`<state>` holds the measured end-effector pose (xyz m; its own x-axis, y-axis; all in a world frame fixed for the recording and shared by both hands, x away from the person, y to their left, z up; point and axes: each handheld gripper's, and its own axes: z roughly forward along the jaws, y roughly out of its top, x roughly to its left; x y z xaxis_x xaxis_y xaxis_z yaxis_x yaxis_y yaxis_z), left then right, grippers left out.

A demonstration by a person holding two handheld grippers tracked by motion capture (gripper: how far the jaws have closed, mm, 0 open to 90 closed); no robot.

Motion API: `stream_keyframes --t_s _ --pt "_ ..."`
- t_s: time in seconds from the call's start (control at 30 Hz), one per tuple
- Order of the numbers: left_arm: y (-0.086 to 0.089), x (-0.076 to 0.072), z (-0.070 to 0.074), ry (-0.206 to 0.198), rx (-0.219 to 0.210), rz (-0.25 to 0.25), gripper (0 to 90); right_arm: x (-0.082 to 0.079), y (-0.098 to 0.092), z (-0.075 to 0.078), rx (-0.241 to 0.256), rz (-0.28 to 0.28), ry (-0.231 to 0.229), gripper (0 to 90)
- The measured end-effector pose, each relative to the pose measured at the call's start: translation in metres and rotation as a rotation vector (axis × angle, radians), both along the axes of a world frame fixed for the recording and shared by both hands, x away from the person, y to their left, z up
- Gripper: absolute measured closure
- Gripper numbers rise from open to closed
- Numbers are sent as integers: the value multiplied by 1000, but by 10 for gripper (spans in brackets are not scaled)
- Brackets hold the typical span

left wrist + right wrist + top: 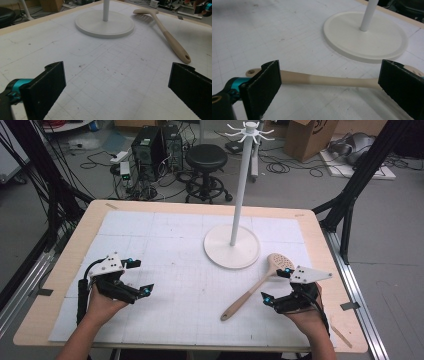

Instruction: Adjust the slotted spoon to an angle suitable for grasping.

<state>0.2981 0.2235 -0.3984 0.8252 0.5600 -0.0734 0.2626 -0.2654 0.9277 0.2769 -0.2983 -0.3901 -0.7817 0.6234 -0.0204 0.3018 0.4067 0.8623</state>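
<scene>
High view, spoon (pixel 255 287) beside right claw (pixel 278 287), jaws apart

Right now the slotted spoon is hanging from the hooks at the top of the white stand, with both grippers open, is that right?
Not quite. The slotted spoon lies flat on the table, beside the white stand, as the high view shows. Both grippers are open: the left gripper and the right gripper.

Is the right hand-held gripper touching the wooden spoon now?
Apart. In the right gripper view, the right hand-held gripper stands wide open, and the wooden spoon lies on the table beyond its jaws, with visible gap.
</scene>
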Motion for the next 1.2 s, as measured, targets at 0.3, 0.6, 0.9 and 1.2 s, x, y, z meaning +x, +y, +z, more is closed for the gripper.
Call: stream_keyframes --t_s 0.3,0.6,0.9,1.2 --pt "-1 -2 0 -3 11 -10 18 9 20 14 -124 77 13 57" --pt "-1 -1 1 -2 8 -7 18 23 35 25 -237 151 35 154" --pt "-2 -1 0 -2 20 -11 18 33 53 26 -380 211 55 154" --pt "-2 -2 1 -3 22 -4 18 45 71 31 -543 304 120 154"
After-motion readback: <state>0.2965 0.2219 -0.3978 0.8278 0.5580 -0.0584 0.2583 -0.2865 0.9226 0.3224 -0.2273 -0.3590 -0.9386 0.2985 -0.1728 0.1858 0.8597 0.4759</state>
